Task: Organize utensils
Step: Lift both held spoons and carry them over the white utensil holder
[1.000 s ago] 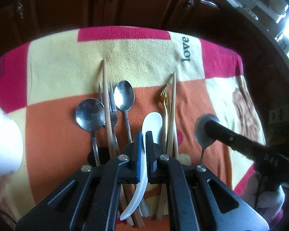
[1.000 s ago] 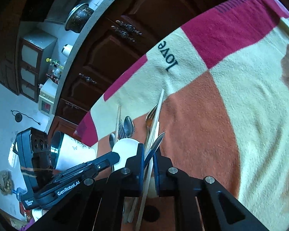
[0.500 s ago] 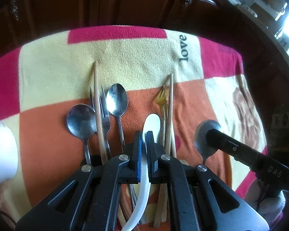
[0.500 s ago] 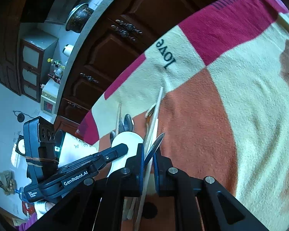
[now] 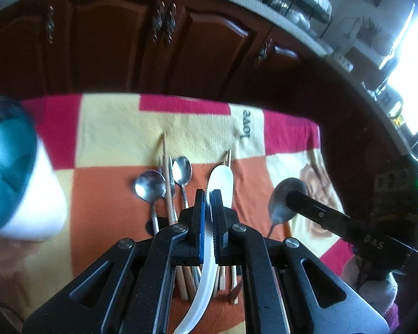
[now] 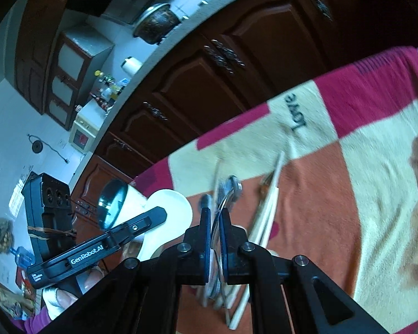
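My left gripper is shut on a white spoon, whose bowl points forward above the checked blanket. In the right wrist view the white spoon sits in the left gripper. My right gripper is shut on a metal spoon, seen edge-on between the pads. From the left wrist camera, that metal spoon hangs in the right gripper, lifted off the cloth. Two metal spoons, a fork and wooden chopsticks lie on the orange square.
A white cup with a blue inside stands at the left edge of the blanket and also shows in the right wrist view as the cup. More chopsticks lie right of centre. Dark wooden cabinets stand beyond the blanket's far edge.
Both grippers have risen with their spoons, so the utensils on the blanket look smaller and more of the cabinets shows. The cup's blue inside has come into the left wrist view.
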Tool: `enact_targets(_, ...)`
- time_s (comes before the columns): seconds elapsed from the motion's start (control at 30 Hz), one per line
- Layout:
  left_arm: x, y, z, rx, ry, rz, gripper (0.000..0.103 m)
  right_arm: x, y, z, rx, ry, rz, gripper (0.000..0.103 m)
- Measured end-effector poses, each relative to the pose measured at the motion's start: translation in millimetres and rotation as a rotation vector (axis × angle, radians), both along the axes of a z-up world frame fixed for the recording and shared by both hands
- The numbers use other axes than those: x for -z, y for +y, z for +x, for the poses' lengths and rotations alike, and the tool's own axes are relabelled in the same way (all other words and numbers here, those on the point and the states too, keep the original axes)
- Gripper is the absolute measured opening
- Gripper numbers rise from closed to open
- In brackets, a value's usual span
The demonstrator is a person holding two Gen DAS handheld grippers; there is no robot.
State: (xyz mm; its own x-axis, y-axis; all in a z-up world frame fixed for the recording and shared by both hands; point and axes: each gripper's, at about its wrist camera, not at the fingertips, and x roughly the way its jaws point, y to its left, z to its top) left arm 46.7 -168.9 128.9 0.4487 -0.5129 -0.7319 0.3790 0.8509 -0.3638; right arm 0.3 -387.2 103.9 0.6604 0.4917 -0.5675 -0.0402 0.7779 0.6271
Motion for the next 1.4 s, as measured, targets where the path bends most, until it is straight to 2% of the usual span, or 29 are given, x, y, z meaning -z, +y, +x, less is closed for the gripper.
enact_targets(0.27,-46,55,-4,-0.072,-0.063,-0.047,0.003,-46,46,17,-0.069,-0.082,-0.026,0.006)
enact_targets(0.43,-60,84,-1,-0.124,-0.087,-0.055,0.003,-71,79,34,-0.109,-0.131,-0.072,0.002)
enact_targets(0.53,-62,102,-2,-0.154,-0.090,-0.061,0.003,-73,91,40,-0.128,-0.134,-0.081,0.002)
enact_targets(0.6,-61,110,-2,-0.169,-0.087,-0.065,0.003,-69,93,43,-0.128,-0.117,-0.081,0.002)
enact_targets(0.7,-60,119,-3,-0.182,-0.087,-0.065,0.003,-47,97,52,-0.157,-0.043,-0.086,0.005)
enact_targets(0.77,-59,125,-5,-0.189,-0.085,-0.068,0.003,-27,101,58,-0.160,0.006,-0.147,0.022)
enact_targets(0.8,-58,128,-6,-0.191,-0.085,-0.071,0.003,-16,107,62,-0.173,0.026,-0.198,0.034)
enact_targets(0.87,-57,133,-5,-0.200,-0.083,-0.074,0.003,2,113,69,-0.198,0.055,-0.264,0.035)
enact_targets(0.97,-54,146,-3,-0.213,-0.067,-0.100,0.003,25,119,82,-0.236,0.086,-0.304,0.035)
enact_targets(1.13,-57,168,5,-0.233,-0.037,-0.185,0.003,39,128,114,-0.320,0.056,-0.369,0.035)
enact_targets(1.23,-60,174,8,-0.245,-0.033,-0.203,0.003,49,135,129,-0.386,0.064,-0.419,0.035)
enact_targets(1.4,-59,178,12,-0.253,-0.032,-0.203,0.003,61,135,140,-0.457,0.091,-0.399,0.035)
